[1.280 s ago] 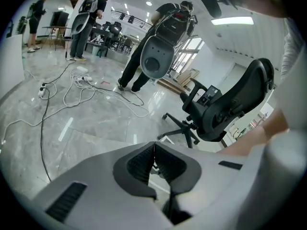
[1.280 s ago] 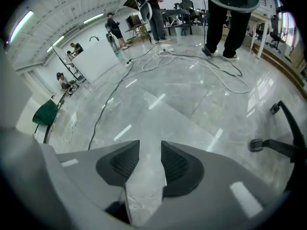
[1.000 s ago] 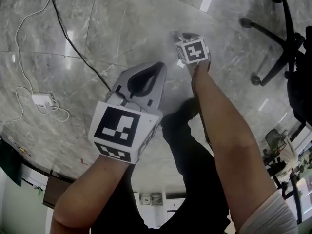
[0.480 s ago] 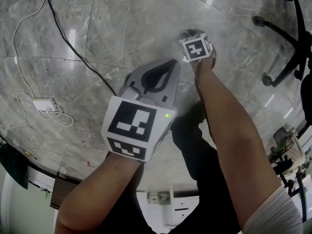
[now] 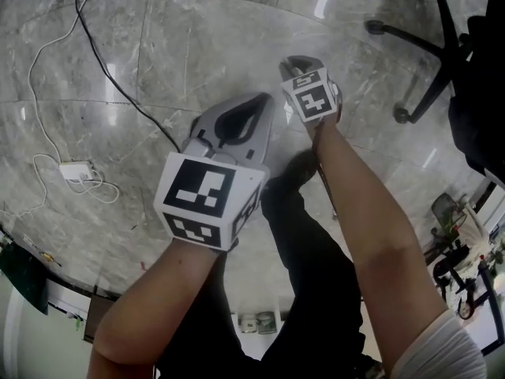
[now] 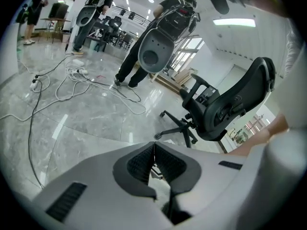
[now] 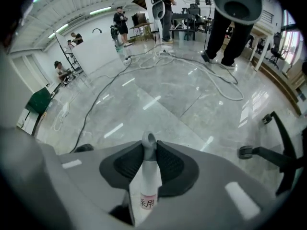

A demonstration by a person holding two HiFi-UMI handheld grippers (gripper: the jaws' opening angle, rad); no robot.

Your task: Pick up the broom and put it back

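Note:
In the right gripper view the broom's pale handle [image 7: 147,176] runs up between my right gripper's [image 7: 148,150] dark pads, and its hanging loop [image 7: 148,140] sticks out past the tips. A small label sits low on the handle. The jaws are closing and the pads press on both sides of the handle. In the head view that gripper [image 5: 293,63] points steeply down at the floor, and the broom head is hidden. My left gripper [image 6: 154,148] is shut with nothing in it, pads meeting at the tips. It hangs left of the right one [image 5: 264,105].
Grey marble floor [image 5: 158,46] lies below. A black office chair [image 5: 430,46] stands at the right, also seen from the left gripper [image 6: 225,104]. A black cable [image 5: 110,77] and a white adapter [image 5: 75,170] lie at the left. People stand far off [image 6: 144,47].
Both grippers have come up from the floor toward the camera. The right gripper has shifted slightly left in the picture, and the chair now sits nearer the frame's top right.

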